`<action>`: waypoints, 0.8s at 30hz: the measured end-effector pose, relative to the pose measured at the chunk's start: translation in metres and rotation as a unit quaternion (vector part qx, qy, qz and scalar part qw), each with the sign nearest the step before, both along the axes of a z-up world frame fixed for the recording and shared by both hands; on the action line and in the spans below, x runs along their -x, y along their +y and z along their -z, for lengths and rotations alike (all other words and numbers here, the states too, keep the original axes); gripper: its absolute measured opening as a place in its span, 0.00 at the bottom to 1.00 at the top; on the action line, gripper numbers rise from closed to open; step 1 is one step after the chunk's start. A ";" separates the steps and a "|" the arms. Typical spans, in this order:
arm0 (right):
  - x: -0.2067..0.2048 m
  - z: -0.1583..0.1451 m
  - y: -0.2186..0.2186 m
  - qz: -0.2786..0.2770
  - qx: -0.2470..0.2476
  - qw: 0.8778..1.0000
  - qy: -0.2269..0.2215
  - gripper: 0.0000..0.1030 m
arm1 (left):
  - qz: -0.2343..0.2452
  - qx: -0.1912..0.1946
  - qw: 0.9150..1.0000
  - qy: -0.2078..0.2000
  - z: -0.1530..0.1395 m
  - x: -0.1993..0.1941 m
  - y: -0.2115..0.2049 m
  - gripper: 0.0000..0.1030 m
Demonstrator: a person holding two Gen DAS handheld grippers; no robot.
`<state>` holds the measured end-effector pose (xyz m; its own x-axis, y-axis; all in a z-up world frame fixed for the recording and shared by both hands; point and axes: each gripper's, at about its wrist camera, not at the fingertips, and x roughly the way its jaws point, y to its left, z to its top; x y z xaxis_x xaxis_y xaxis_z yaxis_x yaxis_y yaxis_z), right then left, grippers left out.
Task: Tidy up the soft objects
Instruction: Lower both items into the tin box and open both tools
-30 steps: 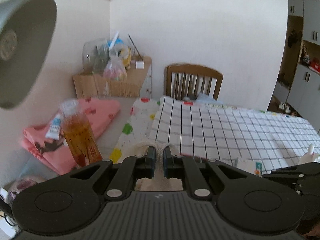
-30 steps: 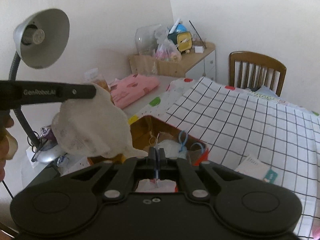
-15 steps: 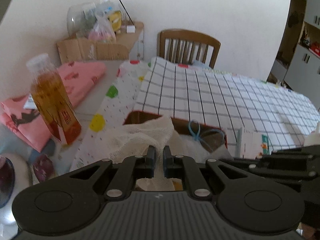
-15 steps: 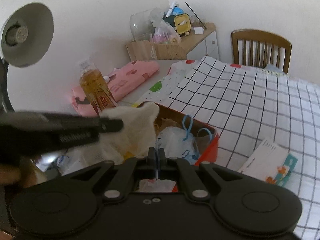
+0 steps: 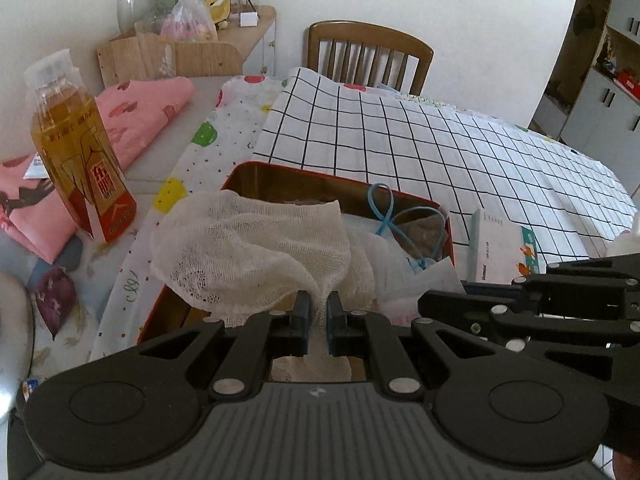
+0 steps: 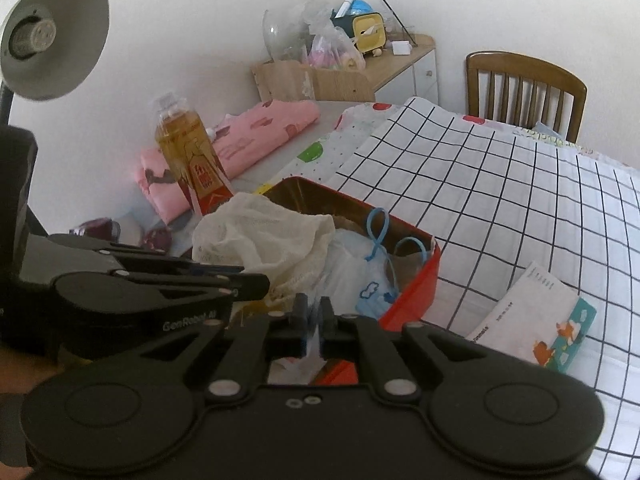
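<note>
— What's the left gripper [image 5: 318,312] got?

— Its fingers are clamped on a cream gauze cloth [image 5: 248,248], draped just ahead over the red rectangular tin [image 5: 447,236].

— The right gripper [image 6: 314,318]?

— Pinched on something thin and white. I'd lower the gauze fully inside before letting go.

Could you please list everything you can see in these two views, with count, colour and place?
gauze cloth: one, off-white, draped over the tin's left part
tin: one, red, on the dotted cloth
face mask: one, white with blue loops, in the tin
bottle: one, amber, left of the tin
pink fabric: one, folded, behind the bottle
checked cloth: one, white and black, right
booklet: one, white, right of the tin
lamp: one, grey, far left
chair: one, brown, behind
left gripper: shut on gauze cloth
right gripper: shut on something white
</note>
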<state>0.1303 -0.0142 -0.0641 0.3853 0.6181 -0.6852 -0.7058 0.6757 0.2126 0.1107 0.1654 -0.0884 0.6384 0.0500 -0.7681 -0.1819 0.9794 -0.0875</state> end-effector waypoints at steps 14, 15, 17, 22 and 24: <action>0.018 -0.013 -0.005 -0.024 0.020 0.998 -0.059 0.44 | -0.005 0.013 1.000 -0.018 -0.011 0.018 0.007 0.09; 0.019 -0.015 -0.007 -0.022 0.020 0.998 -0.063 0.45 | -0.005 0.010 1.000 -0.020 -0.012 0.020 0.007 0.09; 0.021 -0.019 -0.011 -0.019 0.020 0.997 -0.070 0.48 | -0.004 0.009 1.000 -0.023 -0.015 0.022 0.006 0.12; 0.028 -0.029 -0.026 -0.011 0.016 0.996 -0.083 0.52 | 0.002 0.019 0.999 -0.040 -0.022 0.029 0.004 0.34; 0.031 -0.032 -0.032 -0.006 0.016 0.996 -0.087 0.54 | 0.003 0.015 0.999 -0.048 -0.026 0.033 0.001 0.63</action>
<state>0.0991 -0.0458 -0.0322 0.4930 0.6021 -0.6280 -0.7378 0.6719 0.0649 0.0781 0.1664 -0.0620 0.7089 0.0241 -0.7049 -0.1651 0.9773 -0.1327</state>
